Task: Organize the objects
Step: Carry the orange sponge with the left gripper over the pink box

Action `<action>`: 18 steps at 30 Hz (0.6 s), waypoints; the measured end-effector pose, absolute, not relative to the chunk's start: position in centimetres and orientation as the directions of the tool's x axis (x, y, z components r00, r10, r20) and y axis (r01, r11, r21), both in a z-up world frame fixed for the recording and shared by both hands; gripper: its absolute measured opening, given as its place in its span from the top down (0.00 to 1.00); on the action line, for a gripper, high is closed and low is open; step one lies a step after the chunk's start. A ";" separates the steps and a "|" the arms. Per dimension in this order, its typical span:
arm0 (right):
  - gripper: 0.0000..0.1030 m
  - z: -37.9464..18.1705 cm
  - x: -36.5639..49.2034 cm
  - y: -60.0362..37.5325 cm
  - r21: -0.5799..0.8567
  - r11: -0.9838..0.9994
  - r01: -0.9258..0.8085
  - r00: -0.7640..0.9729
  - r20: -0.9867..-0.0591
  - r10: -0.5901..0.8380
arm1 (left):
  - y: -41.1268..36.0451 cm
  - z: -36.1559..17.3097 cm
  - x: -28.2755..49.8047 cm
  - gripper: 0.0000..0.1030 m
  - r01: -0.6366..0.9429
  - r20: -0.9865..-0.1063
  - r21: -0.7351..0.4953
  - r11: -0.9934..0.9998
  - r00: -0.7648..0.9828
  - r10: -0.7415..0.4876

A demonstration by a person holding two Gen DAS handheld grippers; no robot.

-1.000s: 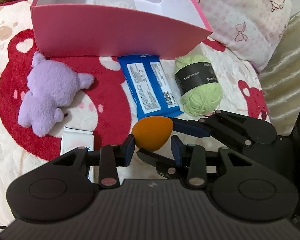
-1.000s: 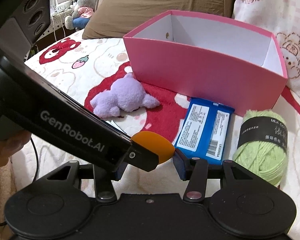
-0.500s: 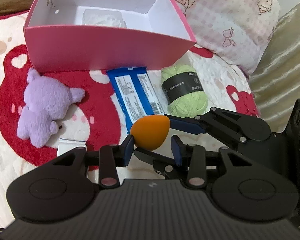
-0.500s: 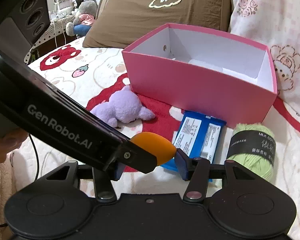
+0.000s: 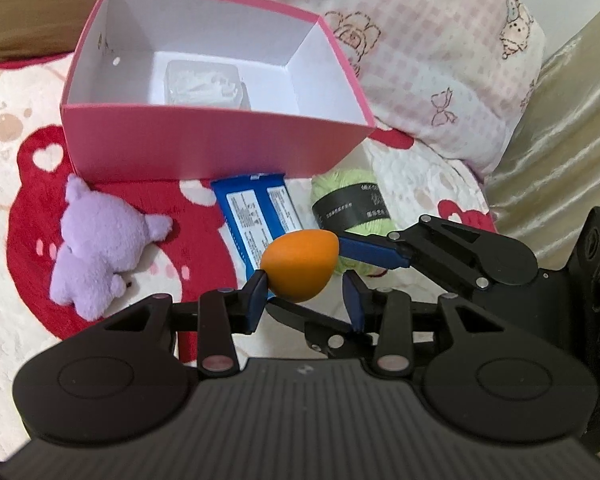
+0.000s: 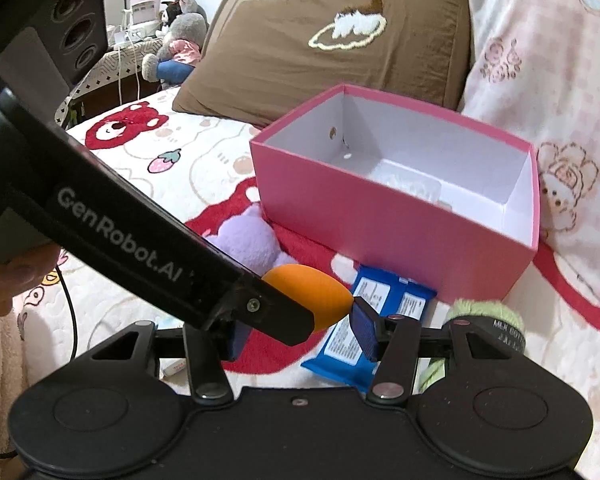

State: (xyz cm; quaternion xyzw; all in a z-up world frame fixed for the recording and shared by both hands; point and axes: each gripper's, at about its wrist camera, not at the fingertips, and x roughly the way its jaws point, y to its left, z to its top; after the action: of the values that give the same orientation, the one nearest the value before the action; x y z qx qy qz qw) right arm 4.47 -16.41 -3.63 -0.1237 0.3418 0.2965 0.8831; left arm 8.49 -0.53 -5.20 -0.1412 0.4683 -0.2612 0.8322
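Aloft: sponge between both grippers

Only your left view shows the clear tub [image 5: 204, 84] inside the pink box [image 5: 204, 148]; only your right view catches your hand [image 6: 8, 280]. Your right gripper [image 6: 300, 328] pinches the orange sponge [image 5: 300, 264] end to end in front of the box. Your left gripper [image 5: 304, 294] is narrowly parted around it, and I cannot tell whether it grips.

At frame centre your left claw [image 5: 305, 294] and right claw [image 5: 342, 276] both touch the orange egg-shaped sponge [image 5: 300, 265], below the pink box [image 5: 204, 146].
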 end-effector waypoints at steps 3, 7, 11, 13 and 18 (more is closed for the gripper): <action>0.39 -3.0 4.3 -16.0 -0.040 0.785 -0.619 0.602 -0.666 0.441 | -0.6 -4.4 8.1 0.61 0.317 -0.703 -0.458 0.831 0.443 -0.557; 0.38 -2.4 4.1 -15.8 -0.063 0.777 -0.626 0.614 -0.655 0.442 | -0.7 -3.9 8.2 0.60 0.323 -0.704 -0.443 0.836 0.453 -0.548; 0.37 -1.9 4.4 -15.8 -0.077 0.775 -0.627 0.623 -0.648 0.439 | -0.6 -3.3 8.8 0.60 0.323 -0.698 -0.454 0.830 0.450 -0.557; 0.36 -1.5 4.6 -15.9 -0.076 0.778 -0.624 0.625 -0.646 0.438 | -0.4 -2.8 9.3 0.60 0.314 -0.690 -0.467 0.826 0.455 -0.563; 0.37 -0.1 6.1 -16.2 -0.041 0.792 -0.609 0.624 -0.641 0.446 | 0.3 -1.2 10.9 0.61 0.291 -0.664 -0.499 0.816 0.477 -0.576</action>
State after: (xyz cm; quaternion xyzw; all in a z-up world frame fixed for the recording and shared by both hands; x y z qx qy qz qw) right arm 6.12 -16.22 -0.13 -0.1280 0.3171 0.2957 0.8920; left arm 10.94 0.29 -1.20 -0.1611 0.4423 -0.2568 0.8441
